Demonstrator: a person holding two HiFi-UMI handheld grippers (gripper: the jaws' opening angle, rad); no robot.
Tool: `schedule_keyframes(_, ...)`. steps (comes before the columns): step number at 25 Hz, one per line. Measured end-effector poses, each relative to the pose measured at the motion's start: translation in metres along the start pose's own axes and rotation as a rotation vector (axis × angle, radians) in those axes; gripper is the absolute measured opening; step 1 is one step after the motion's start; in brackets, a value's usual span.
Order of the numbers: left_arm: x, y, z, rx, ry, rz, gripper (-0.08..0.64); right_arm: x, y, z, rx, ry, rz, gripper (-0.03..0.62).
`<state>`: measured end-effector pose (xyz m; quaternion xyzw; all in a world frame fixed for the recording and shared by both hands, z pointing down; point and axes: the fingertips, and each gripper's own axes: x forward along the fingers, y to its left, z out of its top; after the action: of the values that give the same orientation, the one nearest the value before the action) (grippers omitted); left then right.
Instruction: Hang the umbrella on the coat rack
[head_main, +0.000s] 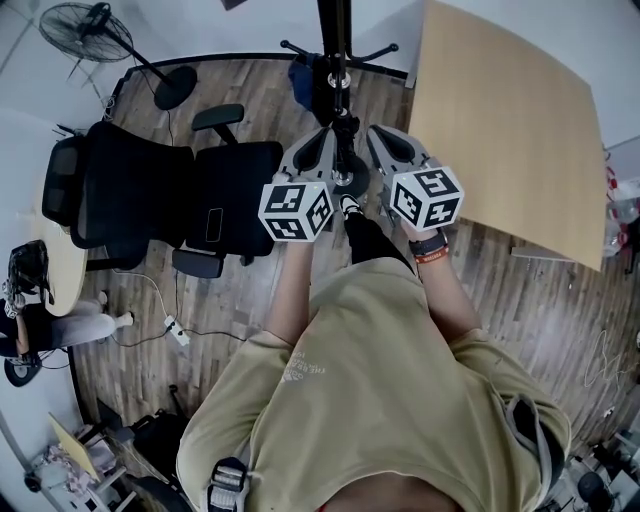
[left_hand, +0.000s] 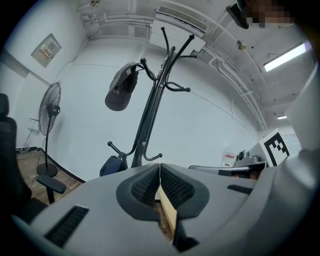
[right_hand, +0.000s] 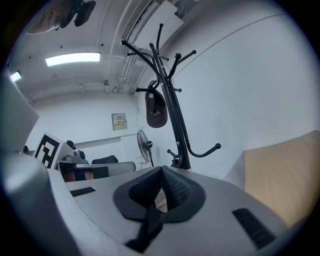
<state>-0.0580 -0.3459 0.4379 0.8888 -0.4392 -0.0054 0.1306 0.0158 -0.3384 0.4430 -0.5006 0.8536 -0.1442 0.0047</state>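
Black ribbed fingers of the left gripper are pressed together on nothing. The right gripper is likewise closed and empty. Both point at the coat rack just beyond. The dark blue umbrella sits low on its left side by a lower hook, with a cap higher up.

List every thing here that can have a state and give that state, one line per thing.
Left gripper: jaws shut, nothing between them.
Right gripper: jaws shut, nothing between them.
Coat rack: upright.
Cap: hanging on an upper hook of the rack.
Blue bundle: low beside the rack's pole; cannot tell if it is the umbrella.
Pedestal fan: upright.
Office chair: upright, nobody in it.
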Motion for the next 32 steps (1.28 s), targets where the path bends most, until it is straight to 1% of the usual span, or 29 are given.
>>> schedule_keyframes(9, -0.026, -0.013, 0.005, 0.016, -0.034, 0.022, 0.025, -0.024, 0.015, 0.002, -0.013, -0.029, -0.005, 0.015)
schedule_keyframes(14, -0.036, -0.018, 0.006, 0.037, -0.049, 0.036, 0.025, -0.035, 0.021, 0.0, -0.032, -0.039, -0.021, 0.015)
schedule_keyframes(22, -0.049, -0.015, 0.008, 0.051, -0.069, 0.049, 0.025, -0.042, 0.028, 0.001, -0.046, -0.064, -0.049, 0.015)
schedule_keyframes(32, -0.049, -0.013, 0.002, 0.062, -0.049, 0.045, 0.025, -0.041, 0.028, -0.005, -0.047, -0.049, -0.071, 0.015)
